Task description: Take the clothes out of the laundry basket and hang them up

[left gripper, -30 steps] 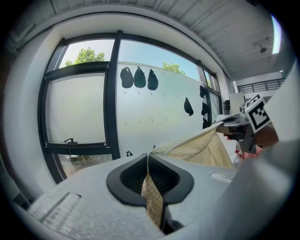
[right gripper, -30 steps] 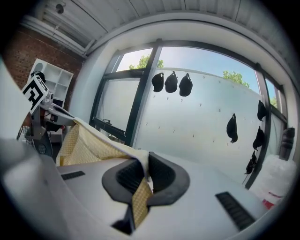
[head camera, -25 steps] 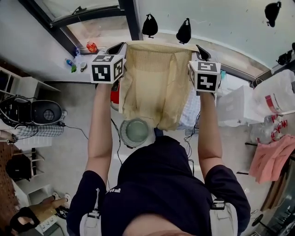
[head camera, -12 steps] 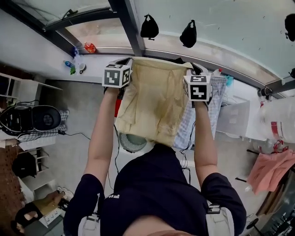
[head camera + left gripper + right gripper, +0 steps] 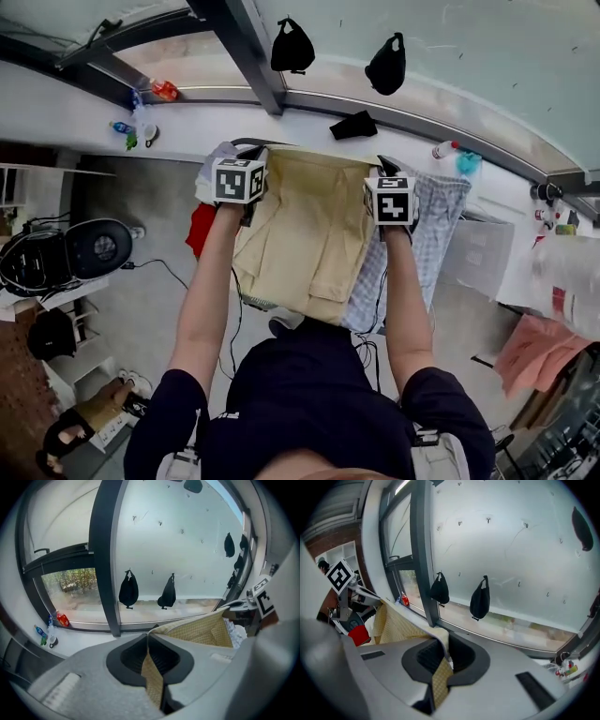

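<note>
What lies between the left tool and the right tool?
A beige waffle-weave garment spans the gap, its top edge pinched by the left tool and the right tool; the head view shows it.

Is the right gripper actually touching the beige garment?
Touching. The right gripper view shows the right gripper shut on the beige garment, with the fabric pinched between its jaws.

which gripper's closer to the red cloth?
Left. The left gripper is right next to the red cloth, which hangs just outside it. The right gripper is across the full width of the beige garment that both grippers clamp.
</note>
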`<act>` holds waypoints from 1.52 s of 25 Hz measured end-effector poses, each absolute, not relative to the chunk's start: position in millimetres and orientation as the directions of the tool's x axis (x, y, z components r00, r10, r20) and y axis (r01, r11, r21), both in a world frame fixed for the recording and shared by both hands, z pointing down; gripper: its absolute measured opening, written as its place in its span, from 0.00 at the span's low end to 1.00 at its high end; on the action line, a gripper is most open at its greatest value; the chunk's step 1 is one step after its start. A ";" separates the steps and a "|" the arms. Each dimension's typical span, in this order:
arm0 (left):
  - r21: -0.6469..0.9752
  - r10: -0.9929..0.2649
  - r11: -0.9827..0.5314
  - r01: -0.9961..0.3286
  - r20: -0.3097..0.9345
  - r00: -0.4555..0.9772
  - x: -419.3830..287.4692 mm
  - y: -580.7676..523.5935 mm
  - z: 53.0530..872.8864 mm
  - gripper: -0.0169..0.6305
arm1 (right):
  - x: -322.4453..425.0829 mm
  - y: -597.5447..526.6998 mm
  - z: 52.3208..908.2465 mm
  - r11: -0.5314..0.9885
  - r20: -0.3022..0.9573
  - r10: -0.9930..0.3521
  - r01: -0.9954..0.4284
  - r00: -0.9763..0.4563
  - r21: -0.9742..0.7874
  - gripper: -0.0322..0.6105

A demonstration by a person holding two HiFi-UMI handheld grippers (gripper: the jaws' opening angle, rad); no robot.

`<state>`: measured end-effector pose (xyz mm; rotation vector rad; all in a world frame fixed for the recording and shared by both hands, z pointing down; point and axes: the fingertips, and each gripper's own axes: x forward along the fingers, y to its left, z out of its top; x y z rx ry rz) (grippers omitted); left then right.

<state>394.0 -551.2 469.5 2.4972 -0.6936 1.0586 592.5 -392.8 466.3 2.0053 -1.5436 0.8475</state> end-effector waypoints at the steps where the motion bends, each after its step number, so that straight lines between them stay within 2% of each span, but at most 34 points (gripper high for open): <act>1: 0.122 -0.300 -0.819 -0.561 0.742 0.599 396.1 -551.7 475.5 0.07 | 595.0 -393.6 472.0 -0.264 0.720 -0.671 -0.964 0.176 -0.010 0.07; 3: 0.129 -0.304 -0.806 -0.577 0.747 0.591 399.3 -553.4 484.8 0.07 | 600.6 -395.4 480.3 -0.281 0.723 -0.666 -0.960 0.185 -0.014 0.08; 4: 0.131 -0.310 -0.797 -0.590 0.749 0.585 398.9 -555.3 488.6 0.07 | 603.3 -396.5 483.3 -0.290 0.721 -0.666 -0.957 0.190 -0.016 0.14; 5: 0.132 -0.315 -0.788 -0.602 0.753 0.578 397.2 -556.9 492.5 0.07 | 605.2 -396.9 486.7 -0.297 0.721 -0.667 -0.955 0.188 -0.025 0.26; 6: 0.137 -0.312 -0.782 -0.609 0.759 0.571 394.7 -556.7 496.9 0.13 | 605.8 -395.9 490.9 -0.299 0.725 -0.665 -0.953 0.177 -0.042 0.38; 7: 0.149 -0.295 -0.781 -0.607 0.768 0.568 392.4 -553.4 502.2 0.31 | 604.8 -393.4 496.1 -0.295 0.736 -0.659 -0.954 0.156 -0.062 0.49; 8: 0.168 -0.266 -0.784 -0.598 0.779 0.568 390.3 -547.3 508.0 0.42 | 602.6 -389.9 501.7 -0.286 0.749 -0.650 -0.955 0.131 -0.082 0.54; 9: 0.185 -0.236 -0.789 -0.586 0.789 0.567 387.7 -539.9 513.7 0.44 | 599.8 -385.8 506.9 -0.277 0.761 -0.640 -0.956 0.108 -0.098 0.56; 16: 0.195 -0.246 -0.763 -0.617 0.794 0.556 360.1 -520.3 520.2 0.46 | 582.6 -366.5 513.6 -0.277 0.764 -0.641 -0.950 0.071 -0.144 0.58; 25: 0.202 -0.310 -0.771 -0.604 0.709 0.633 335.8 -487.7 471.8 0.46 | 549.1 -347.5 466.9 -0.253 0.701 -0.707 -0.959 0.093 -0.128 0.58; 29: 0.210 -0.325 -0.780 -0.589 0.668 0.669 314.2 -455.7 447.3 0.46 | 518.0 -315.5 446.9 -0.230 0.682 -0.726 -0.965 0.084 -0.126 0.58; 33: 0.133 -0.368 -0.816 -0.562 0.629 0.685 277.7 -419.1 420.4 0.46 | 480.6 -272.6 427.9 -0.227 0.665 -0.740 -0.967 0.096 -0.113 0.58; 38: 0.166 -0.356 -0.838 -0.520 0.558 0.750 223.7 -358.9 395.2 0.46 | 428.3 -201.9 395.1 -0.265 0.629 -0.761 -0.961 0.159 -0.078 0.58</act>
